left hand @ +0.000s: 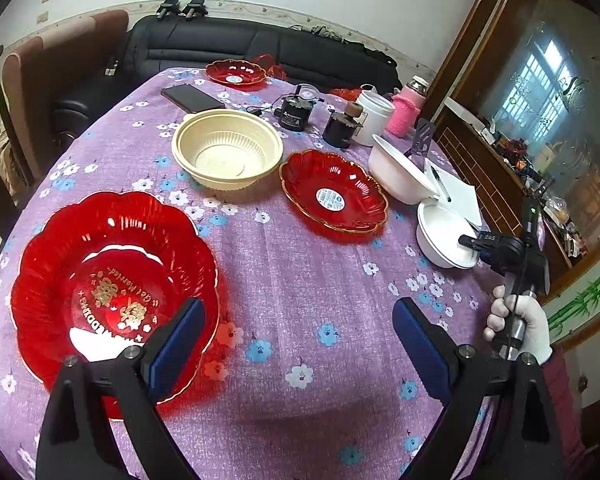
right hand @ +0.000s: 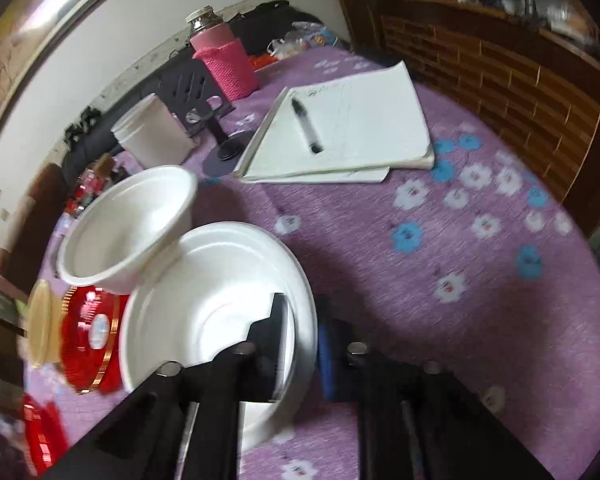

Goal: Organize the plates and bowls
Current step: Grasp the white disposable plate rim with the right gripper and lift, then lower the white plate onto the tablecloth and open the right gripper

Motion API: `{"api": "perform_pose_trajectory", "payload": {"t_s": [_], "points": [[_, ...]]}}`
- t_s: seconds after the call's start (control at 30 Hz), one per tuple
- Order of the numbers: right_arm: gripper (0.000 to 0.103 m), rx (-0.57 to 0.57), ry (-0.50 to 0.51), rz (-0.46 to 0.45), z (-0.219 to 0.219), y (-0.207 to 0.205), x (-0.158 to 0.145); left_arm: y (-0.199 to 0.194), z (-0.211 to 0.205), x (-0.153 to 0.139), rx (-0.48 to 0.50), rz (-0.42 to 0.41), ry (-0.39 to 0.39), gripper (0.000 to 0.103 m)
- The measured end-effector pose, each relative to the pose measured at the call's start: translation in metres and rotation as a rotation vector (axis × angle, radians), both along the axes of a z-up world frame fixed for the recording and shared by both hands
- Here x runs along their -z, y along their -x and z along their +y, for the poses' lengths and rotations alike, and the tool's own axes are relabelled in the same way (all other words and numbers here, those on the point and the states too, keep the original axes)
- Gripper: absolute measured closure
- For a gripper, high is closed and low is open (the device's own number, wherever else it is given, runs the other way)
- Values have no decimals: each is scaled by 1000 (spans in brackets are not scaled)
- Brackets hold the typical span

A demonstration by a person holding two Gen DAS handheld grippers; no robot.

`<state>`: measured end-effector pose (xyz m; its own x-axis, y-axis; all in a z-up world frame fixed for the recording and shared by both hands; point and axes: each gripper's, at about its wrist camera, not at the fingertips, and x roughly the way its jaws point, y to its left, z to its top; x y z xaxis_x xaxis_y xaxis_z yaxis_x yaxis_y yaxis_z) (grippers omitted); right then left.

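While R gripper (right hand: 302, 340) clamps white bowl (right hand: 220, 304) rim at table's (left hand: 284, 264) 3 o'clock for stacking, I hold L gripper (left hand: 298, 336) spread, empty, near red plate (left hand: 112, 280) at 8 o'clock.

From my side the room looks lit by soft daylight. The red plate (left hand: 112, 292) shows small white glare spots. Under the left gripper (left hand: 296, 344) lies a soft shadow. The right wrist view is motion-blurred, mostly at its left edge. Both views bend strongly and darken at the corners.
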<state>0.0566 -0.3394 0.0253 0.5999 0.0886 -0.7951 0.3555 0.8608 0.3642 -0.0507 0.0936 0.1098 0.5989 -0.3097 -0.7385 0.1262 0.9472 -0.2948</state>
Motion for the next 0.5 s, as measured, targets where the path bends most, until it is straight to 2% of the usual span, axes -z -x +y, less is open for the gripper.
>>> {"api": "perform_pose_trajectory", "payload": {"t_s": [0.1, 0.23, 0.3, 0.33, 0.4, 0.5], "points": [[92, -77, -91, -18, 7, 17, -5, 1, 0, 0, -6, -1, 3, 9], [92, -273, -346, 10, 27, 39, 6, 3, -5, 3, 7, 11, 24, 9], [92, -386, -491, 58, 44, 47, 18, 4, -9, 7, 19, 24, 33, 9], [91, -399, -534, 96, 50, 52, 27, 4, -11, 9, 21, 29, 34, 9], [88, -362, -485, 150, 57, 59, 37, 5, -12, 13, 23, 44, 43, 9], [88, -328, -267, 104, 64, 69, 21, 9, -11, 16, 20, 58, 57, 9]]}}
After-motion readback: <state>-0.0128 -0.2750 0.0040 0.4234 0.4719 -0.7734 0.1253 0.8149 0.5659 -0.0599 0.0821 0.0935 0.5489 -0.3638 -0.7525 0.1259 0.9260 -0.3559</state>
